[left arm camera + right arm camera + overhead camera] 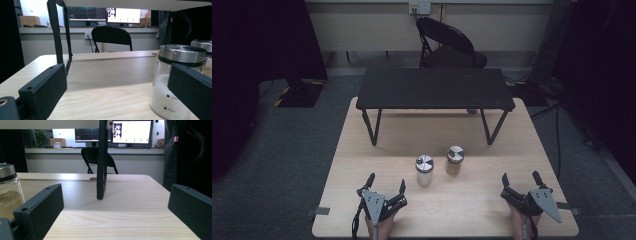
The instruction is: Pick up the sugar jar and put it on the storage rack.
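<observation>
Wood counter: pale wooden counter (362,150), carrying everything I can see from here.
Black stand: low black flat-topped stand on folding legs (434,87) across the far half of the counter, nothing on it.
White jar: clear glass jar of white grains with a shiny metal lid (424,170), upright near the middle of the counter.
Tan jar: clear glass jar of tan powder with the same metal lid (455,160), upright just beside the white one, to its right and slightly farther back.
Left gripper: left gripper (386,183) at the near edge, jaws spread wide and empty; the white jar lies ahead and to its right, nearest to this hand.
Right gripper: right gripper (521,178) at the near right corner, jaws released, nothing between them; the tan jar sits ahead and well to its left.
Likely move: I would judge the left hand best placed for the white jar.
</observation>
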The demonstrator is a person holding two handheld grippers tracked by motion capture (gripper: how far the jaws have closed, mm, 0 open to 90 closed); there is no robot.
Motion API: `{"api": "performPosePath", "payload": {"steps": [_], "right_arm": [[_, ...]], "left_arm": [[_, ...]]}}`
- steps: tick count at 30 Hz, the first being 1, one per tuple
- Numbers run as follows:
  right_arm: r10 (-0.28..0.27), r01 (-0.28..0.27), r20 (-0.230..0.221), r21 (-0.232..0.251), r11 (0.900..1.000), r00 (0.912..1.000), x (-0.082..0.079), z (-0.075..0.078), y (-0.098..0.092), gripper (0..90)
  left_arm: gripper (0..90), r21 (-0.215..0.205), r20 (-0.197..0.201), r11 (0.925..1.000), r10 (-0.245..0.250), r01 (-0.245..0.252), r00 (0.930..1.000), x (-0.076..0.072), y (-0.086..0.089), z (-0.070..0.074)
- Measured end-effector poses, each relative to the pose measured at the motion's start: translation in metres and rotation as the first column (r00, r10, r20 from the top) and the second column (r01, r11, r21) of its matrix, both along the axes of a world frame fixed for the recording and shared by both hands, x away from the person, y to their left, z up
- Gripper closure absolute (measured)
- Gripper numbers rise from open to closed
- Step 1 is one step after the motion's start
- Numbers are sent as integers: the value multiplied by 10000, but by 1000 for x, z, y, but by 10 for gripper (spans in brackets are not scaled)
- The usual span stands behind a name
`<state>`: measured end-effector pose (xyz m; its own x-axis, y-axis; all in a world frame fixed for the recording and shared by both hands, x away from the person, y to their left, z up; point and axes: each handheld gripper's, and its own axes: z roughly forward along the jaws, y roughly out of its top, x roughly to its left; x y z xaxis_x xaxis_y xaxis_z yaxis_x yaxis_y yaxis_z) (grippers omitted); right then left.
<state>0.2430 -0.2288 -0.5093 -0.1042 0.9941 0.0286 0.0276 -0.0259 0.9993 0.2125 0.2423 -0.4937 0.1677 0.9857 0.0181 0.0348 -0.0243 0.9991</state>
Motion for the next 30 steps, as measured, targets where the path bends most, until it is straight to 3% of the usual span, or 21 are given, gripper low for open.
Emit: {"api": "performPosePath", "payload": {"steps": [30], "right_arm": [[-2, 2, -1, -3, 10000, 10000, 0, 0, 0, 0]], "left_arm": [[0, 126, -42, 9999, 74, -73, 10000, 0, -3, 1]]}}
